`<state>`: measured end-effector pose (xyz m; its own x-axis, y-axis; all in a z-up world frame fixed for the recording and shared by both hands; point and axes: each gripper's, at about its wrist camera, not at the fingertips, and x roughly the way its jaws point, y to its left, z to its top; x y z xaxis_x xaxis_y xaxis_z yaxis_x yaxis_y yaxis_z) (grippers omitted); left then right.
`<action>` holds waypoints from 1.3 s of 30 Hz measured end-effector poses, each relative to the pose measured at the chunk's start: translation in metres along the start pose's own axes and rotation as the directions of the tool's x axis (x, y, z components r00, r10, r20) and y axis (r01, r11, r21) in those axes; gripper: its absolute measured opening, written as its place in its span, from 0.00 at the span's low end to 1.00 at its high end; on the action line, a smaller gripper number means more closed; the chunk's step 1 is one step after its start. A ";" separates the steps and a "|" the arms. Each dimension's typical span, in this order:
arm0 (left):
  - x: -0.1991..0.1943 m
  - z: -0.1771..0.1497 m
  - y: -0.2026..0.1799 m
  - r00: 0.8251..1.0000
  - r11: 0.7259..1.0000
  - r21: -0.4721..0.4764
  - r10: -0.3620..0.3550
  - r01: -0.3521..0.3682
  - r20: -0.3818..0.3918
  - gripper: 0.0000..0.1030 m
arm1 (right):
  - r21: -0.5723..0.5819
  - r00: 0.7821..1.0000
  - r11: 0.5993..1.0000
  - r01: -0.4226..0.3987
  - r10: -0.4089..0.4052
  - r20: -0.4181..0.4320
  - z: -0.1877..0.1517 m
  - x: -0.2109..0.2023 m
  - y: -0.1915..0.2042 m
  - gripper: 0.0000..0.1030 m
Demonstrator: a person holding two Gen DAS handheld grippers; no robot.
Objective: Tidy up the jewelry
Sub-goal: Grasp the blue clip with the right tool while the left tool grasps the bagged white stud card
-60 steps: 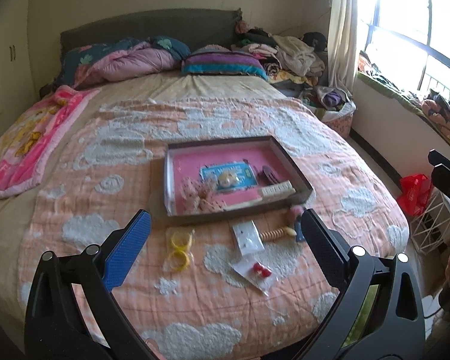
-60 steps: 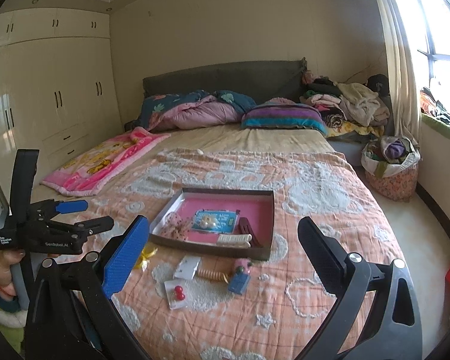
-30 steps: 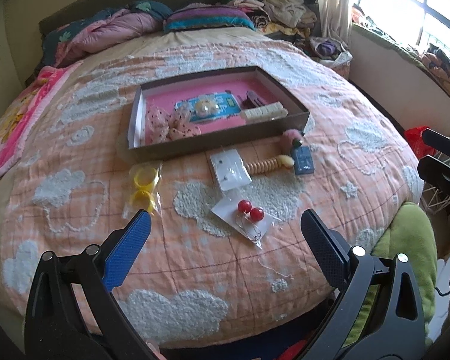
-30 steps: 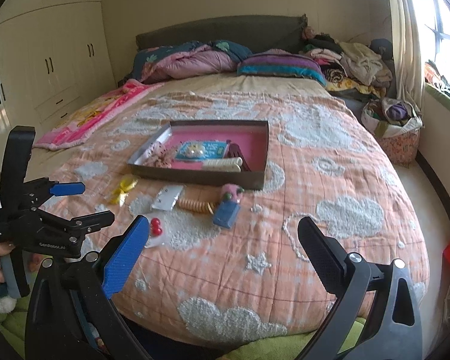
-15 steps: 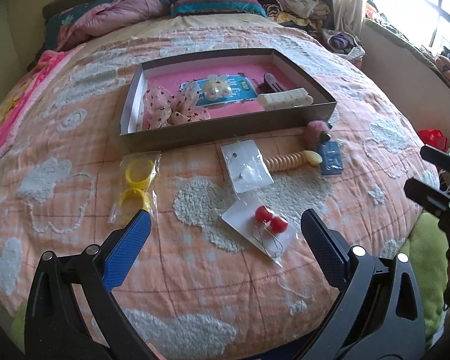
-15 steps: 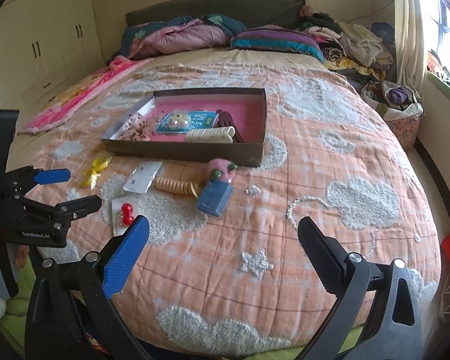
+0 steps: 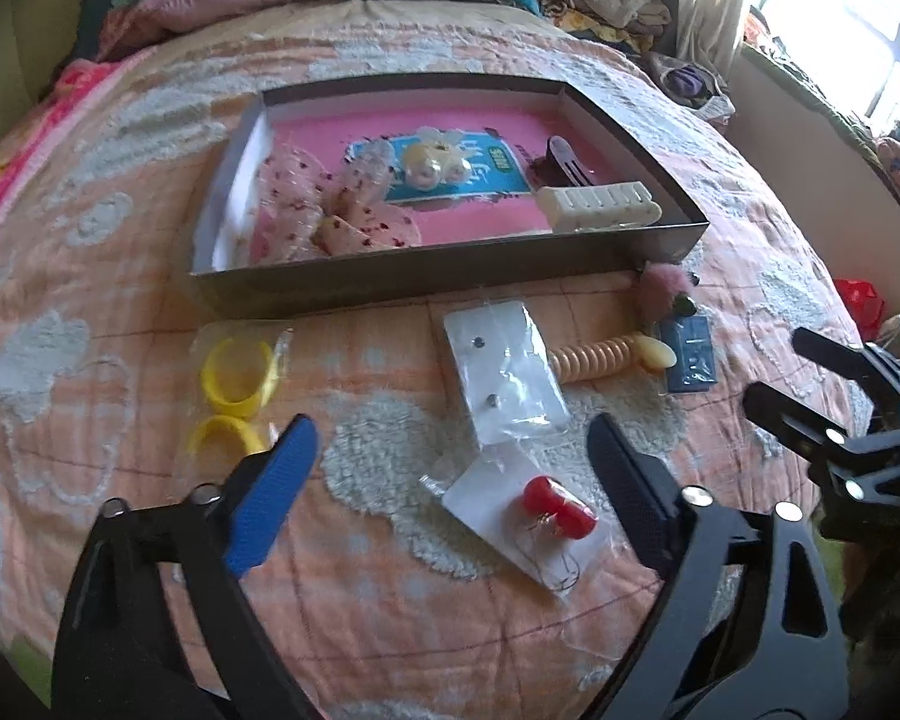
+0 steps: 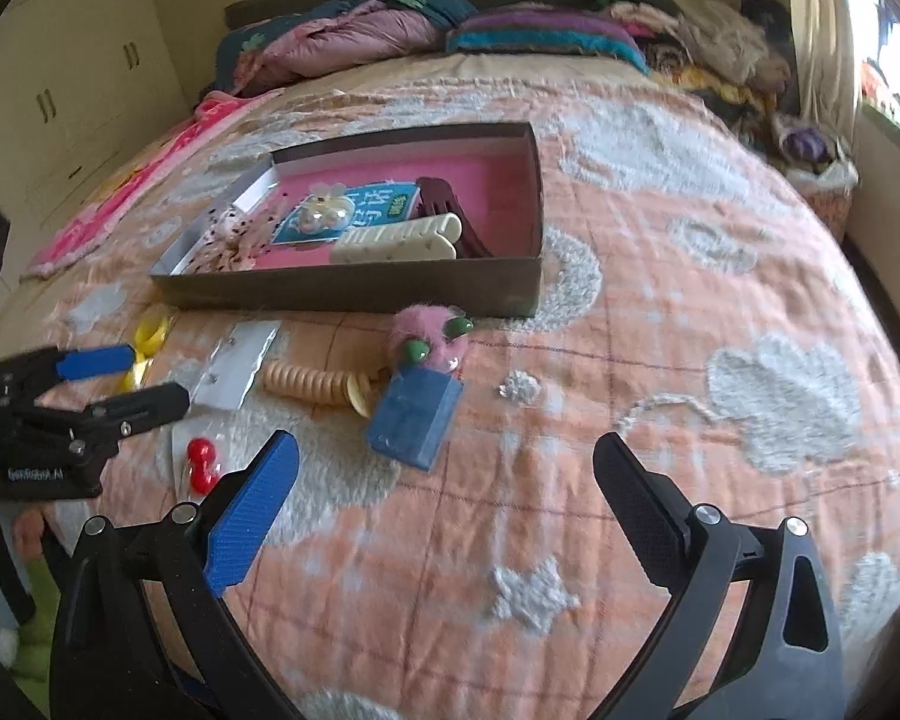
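A dark box with a pink floor (image 7: 450, 282) (image 8: 354, 294) lies on the bed, holding a bow, a blue card and a cream hair clip (image 7: 597, 204). In front of it lie bagged yellow rings (image 7: 237, 384), a white earring card (image 7: 504, 372), a bag with red bead earrings (image 7: 555, 507) (image 8: 201, 465), a beige spiral clip (image 7: 600, 357) (image 8: 312, 387), a pink fluffy clip (image 8: 429, 342) and a blue card (image 8: 417, 414). My left gripper (image 7: 450, 462) is open above the red earrings bag. My right gripper (image 8: 444, 480) is open, just short of the blue card.
The bed carries an orange blanket with white clouds (image 8: 690, 360). Pillows and piled clothes (image 8: 450, 18) lie at the headboard. Wardrobes (image 8: 60, 90) stand on the left, a window and a basket on the right.
Both grippers have moved forward and down toward the bed, so the items look larger and closer. Both stay open.
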<state>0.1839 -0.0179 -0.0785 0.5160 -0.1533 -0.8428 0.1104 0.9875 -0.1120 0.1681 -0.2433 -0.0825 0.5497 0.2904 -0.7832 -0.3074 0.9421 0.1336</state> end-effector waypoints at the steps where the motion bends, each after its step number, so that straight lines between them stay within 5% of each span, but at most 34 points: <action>1: 0.003 0.001 0.000 1.000 1.000 0.002 -0.006 0.006 -0.006 0.75 | 0.009 1.000 1.000 -0.009 0.009 -0.012 0.001 0.004 -0.001 0.78; 7: 0.014 0.005 -0.005 0.999 1.000 0.008 -0.029 0.029 -0.031 0.69 | 0.106 0.995 0.992 -0.065 0.072 -0.063 0.010 0.031 -0.006 0.66; 15: 0.029 0.011 -0.016 0.998 0.999 0.020 -0.042 0.043 -0.056 0.61 | 0.140 0.989 0.986 -0.086 0.101 -0.104 0.010 0.049 -0.003 0.38; 21: 0.042 0.011 -0.018 0.996 0.999 0.021 -0.031 0.033 -0.080 0.47 | 0.173 0.989 0.980 -0.100 0.117 -0.091 0.002 0.038 -0.017 0.37; 24: 0.044 0.012 -0.018 0.997 0.999 0.029 -0.021 0.023 -0.074 0.32 | 0.168 0.988 0.980 -0.102 0.119 -0.095 -0.003 0.034 -0.019 0.37; 39: 0.034 0.009 -0.016 0.997 0.999 0.022 -0.036 0.037 -0.064 0.31 | 0.086 0.989 0.994 -0.065 0.075 -0.124 -0.022 0.023 -0.009 0.39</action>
<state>0.2071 -0.0389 -0.1010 0.4559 -0.1860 -0.8704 0.1479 0.9801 -0.1320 0.1668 -0.2489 -0.1153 0.4241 0.3374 -0.8404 -0.2741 0.9323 0.2359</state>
